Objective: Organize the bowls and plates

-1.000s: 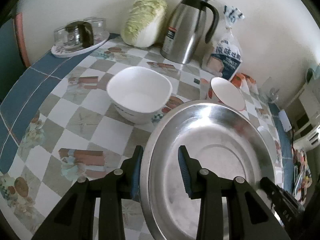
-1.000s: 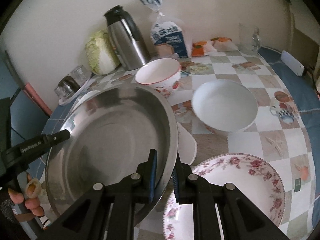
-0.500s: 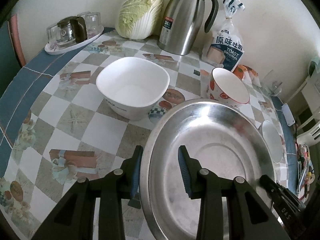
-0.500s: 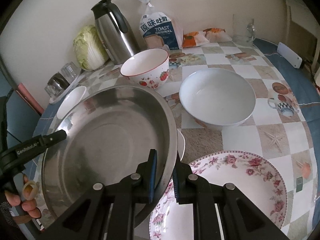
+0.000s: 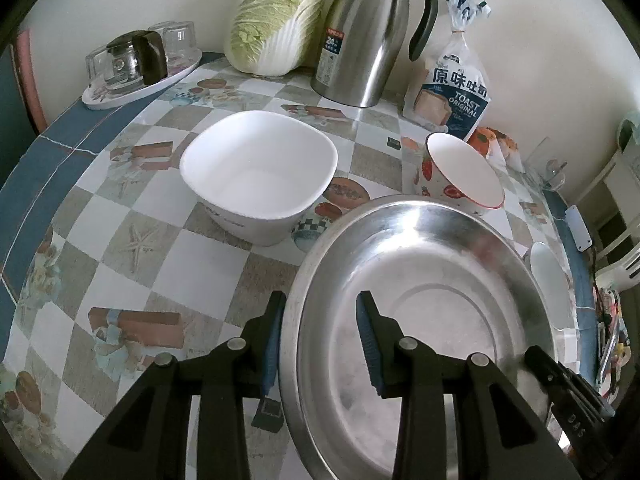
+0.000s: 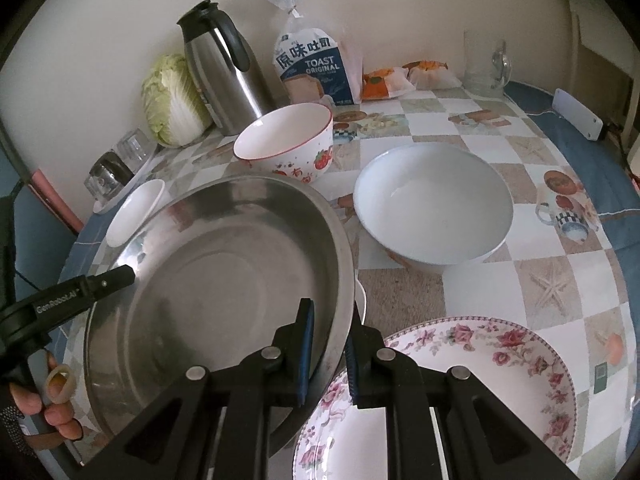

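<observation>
Both grippers hold a large steel basin (image 5: 432,312) by opposite rims, above the table. My left gripper (image 5: 320,320) is shut on its left rim; my right gripper (image 6: 330,332) is shut on its right rim (image 6: 224,280). A square white bowl (image 5: 258,176) sits left of the basin. A strawberry-print bowl (image 6: 288,142) stands behind it. A round white bowl (image 6: 434,210) sits to the right. A floral plate (image 6: 460,392) lies under my right gripper. A small white dish (image 6: 362,300) peeks out below the basin.
A steel thermos (image 5: 368,36), a cabbage (image 5: 276,24), a toast bag (image 5: 456,88) and a tray of glasses (image 5: 136,68) line the wall. A glass mug (image 6: 486,64) and wrapped snacks (image 6: 400,78) stand at the back right. The tablecloth (image 5: 120,216) is checkered.
Both grippers and the basin have moved forward and lower toward the table; the bowls and the floral plate now sit nearer in view.
</observation>
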